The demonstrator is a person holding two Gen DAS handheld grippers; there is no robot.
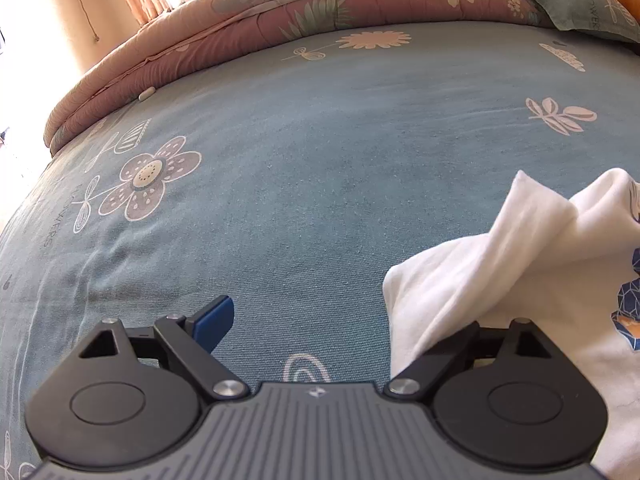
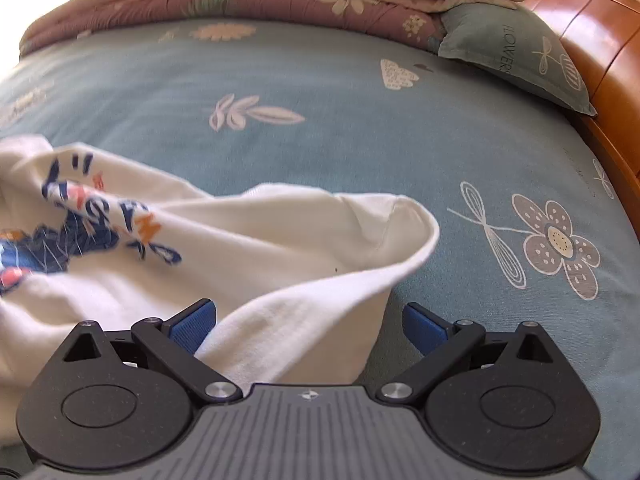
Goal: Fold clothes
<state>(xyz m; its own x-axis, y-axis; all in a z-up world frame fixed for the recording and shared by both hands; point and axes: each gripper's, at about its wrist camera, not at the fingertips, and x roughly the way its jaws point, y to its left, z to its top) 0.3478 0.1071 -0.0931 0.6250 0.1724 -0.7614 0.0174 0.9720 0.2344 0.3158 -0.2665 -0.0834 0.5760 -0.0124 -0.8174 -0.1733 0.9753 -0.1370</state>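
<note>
Setting: a bed spread with a blue floral sheet [image 1: 320,152], a folded pink quilt [image 1: 280,12] heaped along its far side, daylight at the window behind.
Task garment: a white T-shirt [image 2: 260,248] with a blue and orange print [image 2: 84,224] lies crumpled on the sheet, between the two grippers.
Left wrist view only: the shirt's left edge, bunched into a raised twisted fold at the frame's right, and a small white object [image 1: 147,94] where quilt meets sheet.
Right wrist view only: the printed lettering across the shirt's front, a curled hem or sleeve opening rolled over towards the camera, a wooden headboard [image 2: 592,32], and a pillow [image 2: 516,56] marked FLOWERS leaning against it.
Left gripper [image 1: 320,320]: fingers spread wide; its left blue pad [image 1: 214,322] stands clear over bare sheet, while the right finger is hidden under the shirt's edge, which drapes over that linkage.
Right gripper [image 2: 310,326]: fingers spread wide, blue pads on either side of a thick fold of white cloth that runs down between them towards the gripper body; the left pad [image 2: 192,326] looks to be touching the cloth, the right pad [image 2: 424,326] stands apart over the sheet.
Garment condition: unfolded, rumpled, print partly creased; a tiny dark speck shows near the rolled edge.
</note>
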